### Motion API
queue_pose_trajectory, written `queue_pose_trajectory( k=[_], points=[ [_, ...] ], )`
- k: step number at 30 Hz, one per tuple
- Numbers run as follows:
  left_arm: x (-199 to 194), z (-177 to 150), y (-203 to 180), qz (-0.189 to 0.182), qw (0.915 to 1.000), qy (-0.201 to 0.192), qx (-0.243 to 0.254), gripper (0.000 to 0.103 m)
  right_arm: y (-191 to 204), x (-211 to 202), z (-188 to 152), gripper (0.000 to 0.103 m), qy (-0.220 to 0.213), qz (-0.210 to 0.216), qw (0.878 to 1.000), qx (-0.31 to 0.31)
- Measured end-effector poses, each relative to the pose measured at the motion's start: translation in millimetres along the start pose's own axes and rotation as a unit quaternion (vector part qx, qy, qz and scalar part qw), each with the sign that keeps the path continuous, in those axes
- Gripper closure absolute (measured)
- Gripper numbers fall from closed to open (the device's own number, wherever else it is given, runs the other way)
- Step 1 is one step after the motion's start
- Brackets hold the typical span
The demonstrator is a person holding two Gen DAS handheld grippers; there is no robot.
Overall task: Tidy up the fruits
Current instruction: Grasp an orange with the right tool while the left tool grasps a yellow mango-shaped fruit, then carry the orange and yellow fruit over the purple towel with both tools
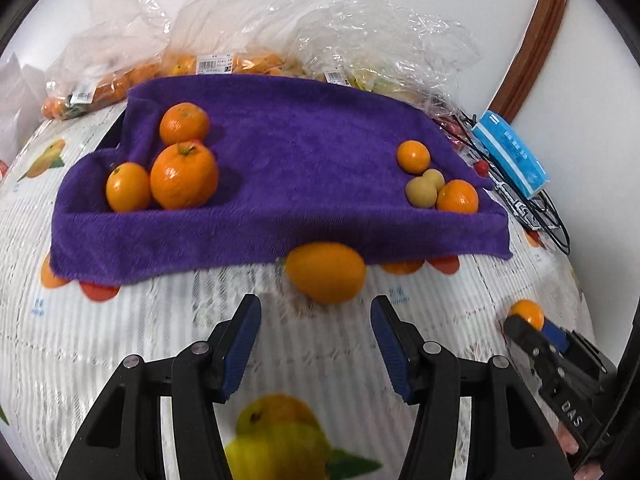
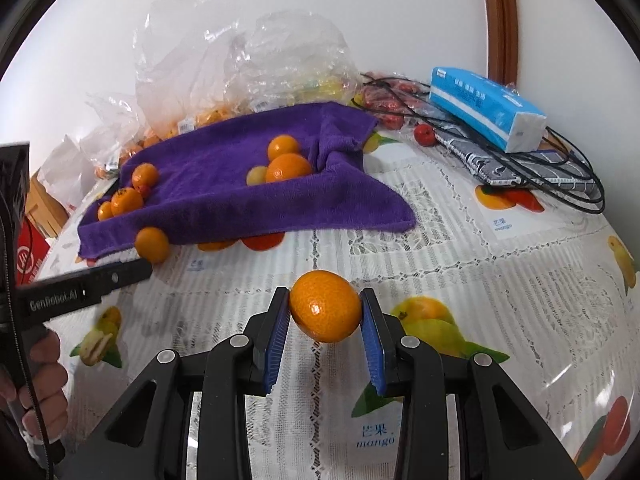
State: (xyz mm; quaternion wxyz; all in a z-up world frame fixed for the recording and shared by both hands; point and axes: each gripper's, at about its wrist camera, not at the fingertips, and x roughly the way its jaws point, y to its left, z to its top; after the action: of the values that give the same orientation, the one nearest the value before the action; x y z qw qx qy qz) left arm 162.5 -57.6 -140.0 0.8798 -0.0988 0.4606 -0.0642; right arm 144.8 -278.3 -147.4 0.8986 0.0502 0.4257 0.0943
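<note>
Right wrist: gripper point(image 2: 325, 307) w/ mandarin point(image 2: 325, 306)

Near half of the tablecloth point(image 2: 460, 248) lies bare, open passage on the right. A loose orange point(image 1: 325, 272) sits against the near edge of the purple towel point(image 1: 280, 152), just ahead of the left gripper point(image 1: 316, 344). Towel middle is free; fruit clusters crowd its left and right ends. Plastic bags point(image 1: 248, 28) block the far side. Tissue pack point(image 2: 486, 108) and black cables point(image 2: 560, 176) clutter far right.
</note>
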Motion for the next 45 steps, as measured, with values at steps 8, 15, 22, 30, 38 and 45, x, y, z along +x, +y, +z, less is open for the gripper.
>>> queue_pose_trajectory(
  k=[8, 15, 22, 30, 38, 45],
  points=[
    [12, 8, -12, 0.024, 0.9995, -0.017, 0.007, 0.049, 2, 8, 0, 0.068, 0.021, 0.013, 1.0, -0.003],
    [12, 6, -12, 0.031, 0.9989, -0.033, 0.009, 0.062, 7, 11, -1, 0.068, 0.026, 0.018, 0.999, -0.016],
    [7, 3, -3, 0.005, 0.9995, -0.031, -0.007, 0.062, 8, 12, -1, 0.068, 0.026, 0.019, 0.999, -0.018],
    [-3, -4, 8, 0.002, 0.9993, -0.028, -0.027, 0.062, 8, 12, -1, 0.068, 0.026, 0.02, 0.999, -0.017],
    [-22, -10, 16, 0.006, 0.9989, -0.031, -0.036, 0.062, 7, 9, -1, 0.068, 0.016, 0.018, 1.0, -0.015],
    [-35, -12, 26, 0.006, 0.9984, -0.031, -0.047, 0.062, 18, -3, 3, 0.068, -0.002, 0.025, 1.0, -0.014]
  ],
)
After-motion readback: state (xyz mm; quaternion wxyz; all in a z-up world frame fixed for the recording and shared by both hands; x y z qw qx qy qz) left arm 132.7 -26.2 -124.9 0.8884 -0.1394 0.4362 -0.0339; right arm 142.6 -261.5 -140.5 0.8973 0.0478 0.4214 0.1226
